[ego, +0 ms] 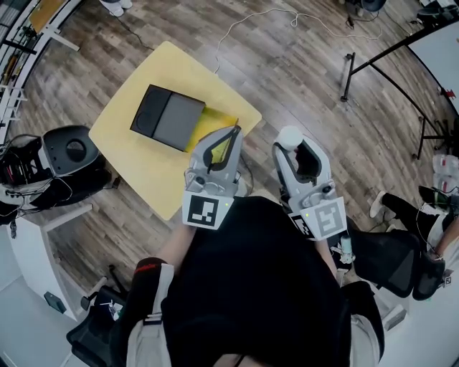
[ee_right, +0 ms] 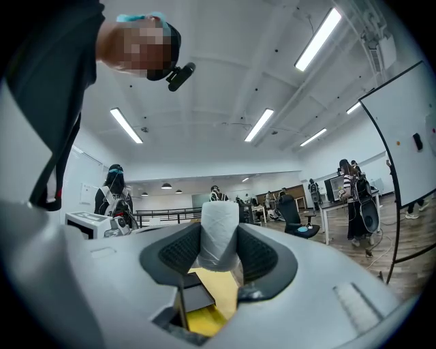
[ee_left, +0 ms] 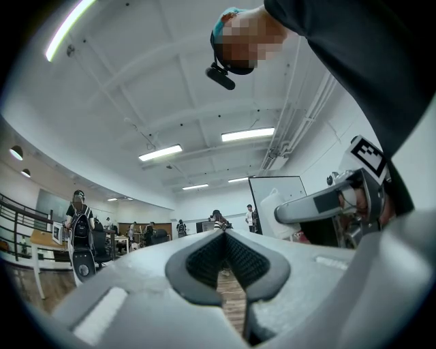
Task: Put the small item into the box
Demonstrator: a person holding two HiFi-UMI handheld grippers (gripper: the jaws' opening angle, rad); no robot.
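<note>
A yellow table (ego: 136, 166) stands on wood flooring (ego: 301, 72), a black stand (ego: 348, 77) and white cable (ego: 247, 19) nearby

In the right gripper view my jaws hide all but a sliver of the yellow table (ee_right: 222, 290) and dark box (ee_right: 195, 295). The white roll's (ee_right: 219, 232) lower end sits buried between my pads (ee_right: 255, 257). In the head view my torso (ego: 258, 287) covers both hands.

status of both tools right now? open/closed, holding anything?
Left tool: closed, nothing between the jaws.
Right tool: closed on the white roll.
</note>
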